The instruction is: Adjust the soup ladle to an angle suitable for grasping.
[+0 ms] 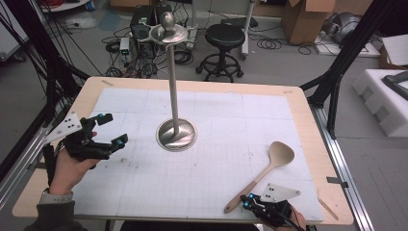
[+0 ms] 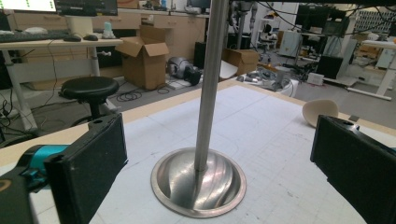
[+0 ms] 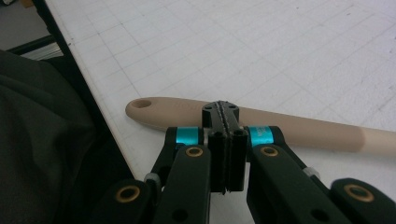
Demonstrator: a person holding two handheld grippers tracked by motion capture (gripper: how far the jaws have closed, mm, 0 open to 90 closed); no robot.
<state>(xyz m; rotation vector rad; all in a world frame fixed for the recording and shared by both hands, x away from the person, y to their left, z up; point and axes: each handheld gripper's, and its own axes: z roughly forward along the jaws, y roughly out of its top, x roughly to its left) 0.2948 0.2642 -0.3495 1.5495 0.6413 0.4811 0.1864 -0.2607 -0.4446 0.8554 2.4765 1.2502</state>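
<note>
The worktop (image 1: 308, 120) carries a white grid mat (image 1: 216, 173); around it are boxes and a stool (image 1: 223, 41). The left claw (image 1: 109, 130) stands wide open, empty, facing the metal stand (image 1: 176, 134). The right claw (image 3: 226, 116) is fully closed just beside the wooden spoon (image 3: 299, 130), holding nothing.

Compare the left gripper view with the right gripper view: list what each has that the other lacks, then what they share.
Left gripper view alone: the metal stand with its upright pole, a black stool, cardboard boxes, and wide-open fingers.

Right gripper view alone: the spoon's handle end with its hanging hole, dark clothing, and fingers pressed together.

Both: the gridded white mat and the beige spoon.
</note>
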